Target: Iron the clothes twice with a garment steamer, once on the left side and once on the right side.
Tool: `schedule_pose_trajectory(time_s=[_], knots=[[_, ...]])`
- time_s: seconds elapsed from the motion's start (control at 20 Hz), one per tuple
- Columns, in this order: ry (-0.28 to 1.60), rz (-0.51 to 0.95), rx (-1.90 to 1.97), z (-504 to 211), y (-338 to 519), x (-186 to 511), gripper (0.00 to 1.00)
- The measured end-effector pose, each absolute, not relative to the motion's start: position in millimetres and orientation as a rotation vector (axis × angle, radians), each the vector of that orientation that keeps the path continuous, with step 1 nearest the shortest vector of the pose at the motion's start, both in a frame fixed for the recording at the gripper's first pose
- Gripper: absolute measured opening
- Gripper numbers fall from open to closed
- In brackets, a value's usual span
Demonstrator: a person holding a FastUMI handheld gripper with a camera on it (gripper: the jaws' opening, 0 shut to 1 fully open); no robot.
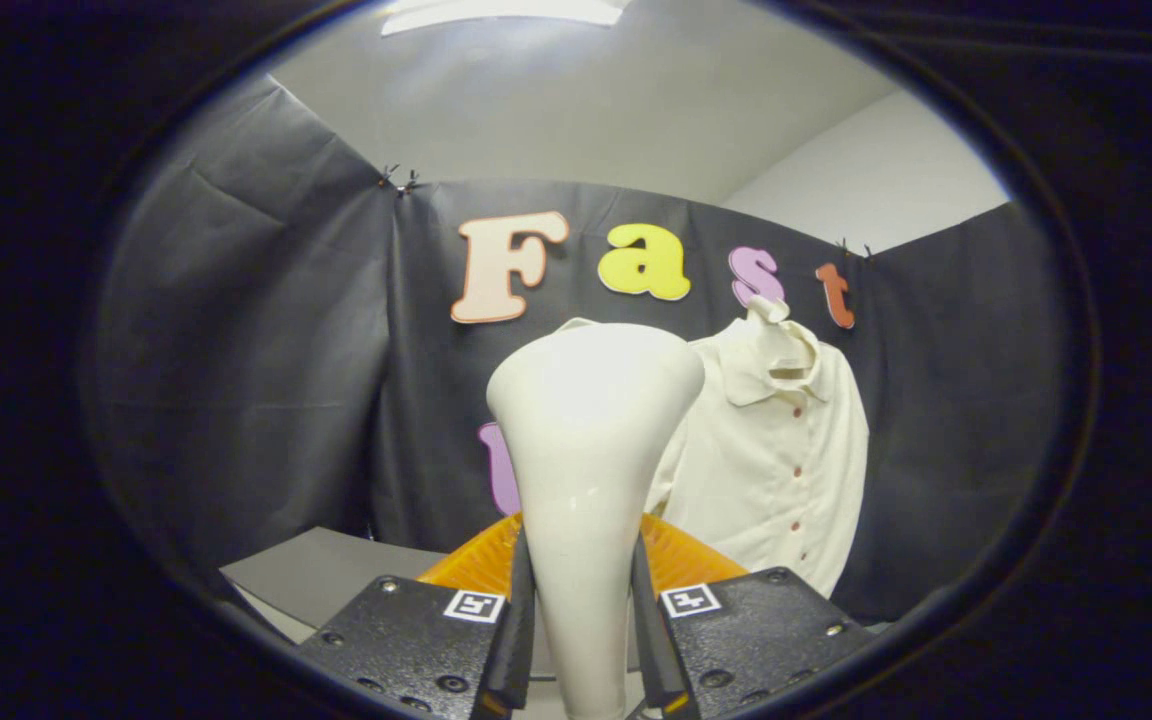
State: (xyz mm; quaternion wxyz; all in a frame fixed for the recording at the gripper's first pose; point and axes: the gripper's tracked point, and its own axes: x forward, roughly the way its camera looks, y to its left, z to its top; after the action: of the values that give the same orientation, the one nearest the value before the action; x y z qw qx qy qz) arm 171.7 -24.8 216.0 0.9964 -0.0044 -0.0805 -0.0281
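A cream garment steamer (586, 470) stands upright between my fingers, its narrow handle pinched on both sides and its wide head flaring upward. My gripper (584, 620) is shut on that handle. Beyond the steamer and a little to the right hangs a cream buttoned shirt (786, 450) on a hanger against the black booth wall. The steamer head hides the shirt's left shoulder and sleeve. The steamer is held apart from the shirt, with open space between them.
An orange translucent ribbed part (681, 560), perhaps the steamer's tank or base, shows behind the handle just above my fingers. A grey table surface (326, 570) lies low to the left. Black cloth walls close in the booth on all sides.
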Motion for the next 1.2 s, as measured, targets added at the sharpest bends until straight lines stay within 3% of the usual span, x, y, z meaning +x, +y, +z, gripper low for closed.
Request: schedule_pose_trajectory(time_s=[0.6,1.2], knots=[[0.018,-0.173,-0.034,169.1,-180.6,277.4,0.43],[0.074,-0.073,0.035,96.5,-190.7,321.9,0.44]])
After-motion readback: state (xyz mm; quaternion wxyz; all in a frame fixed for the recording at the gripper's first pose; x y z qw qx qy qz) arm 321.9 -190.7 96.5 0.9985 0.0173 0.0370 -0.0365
